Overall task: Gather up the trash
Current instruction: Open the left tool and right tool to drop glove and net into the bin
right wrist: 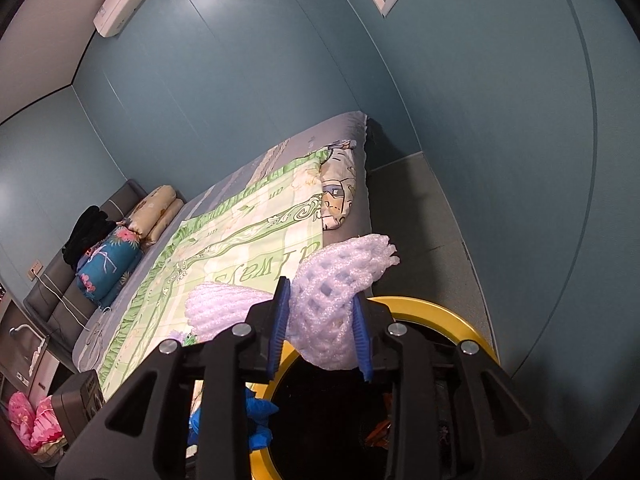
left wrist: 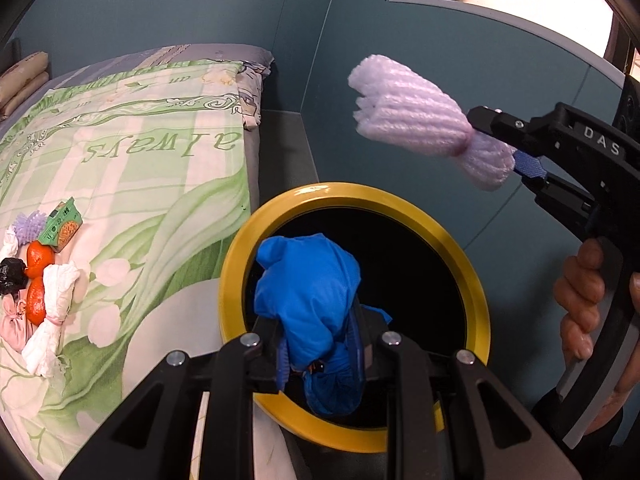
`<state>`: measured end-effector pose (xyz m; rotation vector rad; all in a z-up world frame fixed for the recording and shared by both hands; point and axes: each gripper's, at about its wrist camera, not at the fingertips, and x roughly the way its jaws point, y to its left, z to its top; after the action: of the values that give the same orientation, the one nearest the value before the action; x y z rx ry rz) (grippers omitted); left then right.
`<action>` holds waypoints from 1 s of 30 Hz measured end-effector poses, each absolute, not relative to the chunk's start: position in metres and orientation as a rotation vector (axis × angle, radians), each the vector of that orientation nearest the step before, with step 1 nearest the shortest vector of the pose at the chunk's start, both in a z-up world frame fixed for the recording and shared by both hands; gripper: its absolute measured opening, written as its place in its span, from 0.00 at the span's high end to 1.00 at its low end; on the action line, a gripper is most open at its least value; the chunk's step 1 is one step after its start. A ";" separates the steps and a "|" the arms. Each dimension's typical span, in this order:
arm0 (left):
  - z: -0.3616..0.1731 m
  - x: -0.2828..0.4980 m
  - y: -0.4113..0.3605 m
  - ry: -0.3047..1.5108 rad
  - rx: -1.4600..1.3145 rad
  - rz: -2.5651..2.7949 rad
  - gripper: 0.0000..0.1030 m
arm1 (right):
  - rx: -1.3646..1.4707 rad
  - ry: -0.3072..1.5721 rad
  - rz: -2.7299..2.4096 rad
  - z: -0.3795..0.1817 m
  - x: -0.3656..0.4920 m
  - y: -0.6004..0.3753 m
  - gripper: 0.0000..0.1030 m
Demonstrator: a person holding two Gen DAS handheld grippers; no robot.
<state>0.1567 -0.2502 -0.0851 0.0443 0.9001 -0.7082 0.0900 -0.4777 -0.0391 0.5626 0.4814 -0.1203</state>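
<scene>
Blue crumpled bag [left wrist: 308, 300]: pinched between the blue pads of the left gripper [left wrist: 320, 364], whose jaws stand nearly closed on it; it hangs over the dark mouth of the yellow-rimmed bin [left wrist: 476, 280], inside the near-left part of the ring. Lilac foam net sleeve [left wrist: 416, 120]: held at its waist by the right gripper [left wrist: 496, 148], in the air above the far-right side of the bin. In the right wrist view the same foam net sleeve [right wrist: 332, 312] lies between the pads with the right gripper [right wrist: 322, 332] partly open; the left pad touches it, while contact at the right pad cannot be told for certain. A person's hand [left wrist: 588, 300] grips the right tool's handle. The bin stands on the floor just beside the near-right edge of the bed [left wrist: 256, 168]. On the green-and-white quilt [left wrist: 152, 168], at the near left, lies a cluster: two oranges [left wrist: 38, 280], a green carton [left wrist: 62, 228], a purple spiky ball [left wrist: 28, 224], white knotted wads [left wrist: 52, 320], a black wad [left wrist: 12, 274] and a pink wad [left wrist: 14, 328]. Teal wall [left wrist: 400, 60] behind.
</scene>
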 end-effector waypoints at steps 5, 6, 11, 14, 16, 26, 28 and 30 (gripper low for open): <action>-0.084 0.153 -0.250 0.890 0.037 -0.735 0.62 | 0.577 0.470 -0.118 -0.036 0.093 -0.477 0.61; -0.083 0.150 -0.249 0.887 0.032 -0.736 0.58 | 0.582 0.467 -0.121 -0.036 0.092 -0.477 0.55; -0.078 0.146 -0.245 0.860 0.027 -0.730 0.43 | 0.595 0.457 -0.126 -0.035 0.090 -0.479 0.47; -0.074 0.148 -0.242 0.852 0.022 -0.724 0.37 | 0.606 0.453 -0.122 -0.035 0.089 -0.481 0.40; -0.073 0.149 -0.239 0.849 0.017 -0.713 0.36 | 0.606 0.449 -0.124 -0.034 0.088 -0.482 0.40; -0.062 0.158 -0.217 0.829 0.003 -0.664 0.36 | 0.603 0.431 -0.086 -0.027 0.088 -0.476 0.38; -0.060 0.160 -0.209 0.823 0.001 -0.647 0.36 | 0.595 0.426 -0.073 -0.024 0.088 -0.473 0.37; -0.057 0.163 -0.200 0.819 -0.005 -0.630 0.36 | 0.586 0.422 -0.060 -0.022 0.089 -0.468 0.36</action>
<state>0.1628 -0.2005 -0.0574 -0.0046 0.8191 -0.6297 0.0892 -0.4681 -0.0217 0.5865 0.4216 -0.0595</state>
